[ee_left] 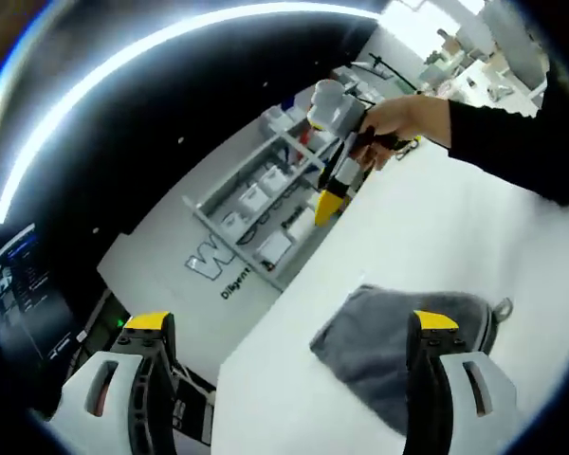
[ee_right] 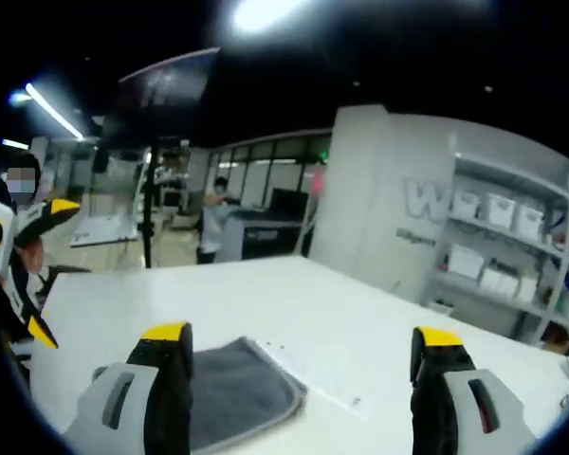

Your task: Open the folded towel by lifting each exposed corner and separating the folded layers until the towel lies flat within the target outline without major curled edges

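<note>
A folded grey towel (ee_left: pixel 379 332) lies on the white table (ee_left: pixel 436 218), with a hanging loop at one corner. My left gripper (ee_left: pixel 291 327) hovers above the table's edge, jaws wide apart and nothing between them; its right jaw overlaps the towel. Further along the table, a hand holds my right gripper (ee_left: pixel 330 201), yellow tips pointing down. In the right gripper view the towel (ee_right: pixel 237 389) sits low on the left, partly behind the left jaw. There my right gripper (ee_right: pixel 302 336) stands open and holds nothing. The left gripper (ee_right: pixel 49 270) enters from the left, open.
A thin marked line (ee_right: pixel 313 381) runs along the table beside the towel. A grey shelf with white bins (ee_left: pixel 266 194) stands past the table's edge, also seen as the shelf (ee_right: pixel 512 246). A person (ee_right: pixel 213 223) stands far back. A monitor (ee_left: pixel 19 284) glows at the left.
</note>
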Demonstrator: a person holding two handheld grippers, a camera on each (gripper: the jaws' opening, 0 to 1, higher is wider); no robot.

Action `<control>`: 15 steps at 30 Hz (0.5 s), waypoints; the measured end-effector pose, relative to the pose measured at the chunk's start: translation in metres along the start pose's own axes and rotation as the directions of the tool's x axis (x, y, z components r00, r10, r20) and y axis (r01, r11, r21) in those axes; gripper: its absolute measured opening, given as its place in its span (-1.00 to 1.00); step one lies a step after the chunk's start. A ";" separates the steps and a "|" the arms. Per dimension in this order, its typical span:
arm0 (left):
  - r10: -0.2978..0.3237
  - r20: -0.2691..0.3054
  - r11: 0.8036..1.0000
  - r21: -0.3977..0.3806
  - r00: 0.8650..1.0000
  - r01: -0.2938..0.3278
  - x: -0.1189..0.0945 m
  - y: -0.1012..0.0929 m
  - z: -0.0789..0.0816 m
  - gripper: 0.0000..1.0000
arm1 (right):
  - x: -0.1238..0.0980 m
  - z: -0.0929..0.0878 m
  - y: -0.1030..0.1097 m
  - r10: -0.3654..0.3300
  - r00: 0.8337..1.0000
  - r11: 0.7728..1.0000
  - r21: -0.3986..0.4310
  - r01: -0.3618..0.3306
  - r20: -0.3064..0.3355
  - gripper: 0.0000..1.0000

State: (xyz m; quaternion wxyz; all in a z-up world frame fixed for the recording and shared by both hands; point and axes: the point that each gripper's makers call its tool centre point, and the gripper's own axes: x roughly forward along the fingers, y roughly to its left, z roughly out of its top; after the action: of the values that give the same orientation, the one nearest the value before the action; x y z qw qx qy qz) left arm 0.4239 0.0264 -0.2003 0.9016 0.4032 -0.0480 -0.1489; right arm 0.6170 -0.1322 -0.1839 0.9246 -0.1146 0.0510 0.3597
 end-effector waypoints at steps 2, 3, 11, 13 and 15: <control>0.003 -0.004 1.000 0.005 1.000 -0.003 -0.002 -0.003 -0.001 1.00 | 0.004 -0.002 -0.003 0.002 1.000 1.000 0.004 -0.002 -0.002 0.89; 0.005 -0.004 1.000 0.008 1.000 -0.005 -0.002 -0.005 -0.001 1.00 | 0.007 -0.003 -0.005 0.002 1.000 1.000 0.003 -0.002 -0.005 0.89; -0.014 -0.018 1.000 0.007 1.000 0.014 -0.001 -0.021 -0.006 1.00 | 0.020 -0.003 -0.012 0.003 1.000 1.000 0.001 -0.003 0.008 0.86; -0.018 -0.022 1.000 0.014 1.000 0.019 -0.001 -0.024 -0.007 1.00 | 0.021 -0.002 -0.013 -0.001 1.000 1.000 -0.004 0.001 0.012 0.86; -0.023 -0.028 0.999 0.023 0.999 0.024 -0.001 -0.027 -0.008 1.00 | 0.023 0.001 -0.015 0.001 1.000 1.000 -0.007 -0.001 0.019 0.86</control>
State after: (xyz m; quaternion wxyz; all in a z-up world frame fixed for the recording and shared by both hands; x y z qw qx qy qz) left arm 0.4188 0.0152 -0.2253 0.8957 0.4160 -0.0325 -0.1535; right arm 0.6442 -0.1277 -0.1847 0.9245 -0.1144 0.0408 0.3613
